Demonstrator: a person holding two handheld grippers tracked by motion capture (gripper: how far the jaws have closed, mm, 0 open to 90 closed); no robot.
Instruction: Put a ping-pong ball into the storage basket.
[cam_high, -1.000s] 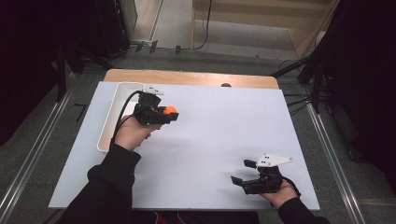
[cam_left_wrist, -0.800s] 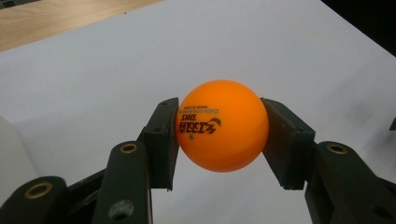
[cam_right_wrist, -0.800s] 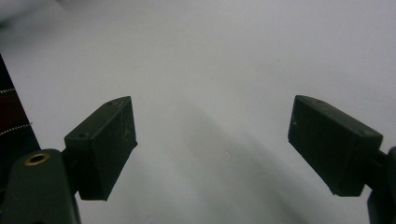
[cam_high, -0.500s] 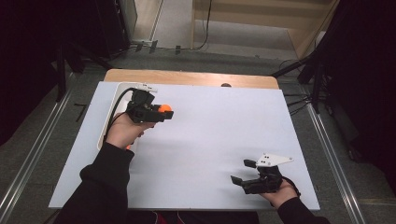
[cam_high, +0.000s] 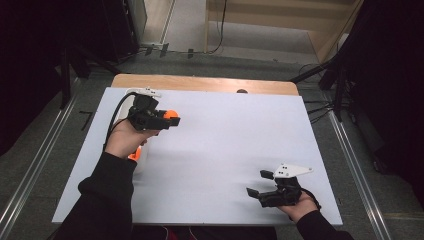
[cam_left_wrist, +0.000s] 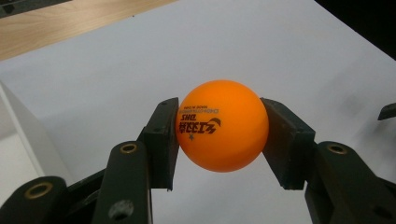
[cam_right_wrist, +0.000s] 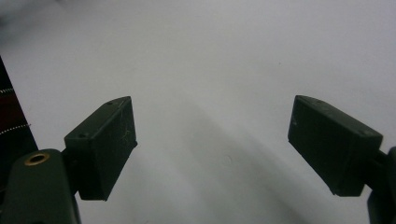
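An orange table-tennis ball with dark printing is clamped between the two pads of the left gripper, held above the white table sheet beside a white tray. The right gripper, well apart near the sheet's front edge, has its jaws spread with nothing between them.

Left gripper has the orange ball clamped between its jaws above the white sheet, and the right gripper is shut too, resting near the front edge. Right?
Not quite. The right gripper is open: the right gripper view shows its jaws standing wide apart with nothing between them. The rest holds: the left gripper clamps the orange ball above the white sheet.
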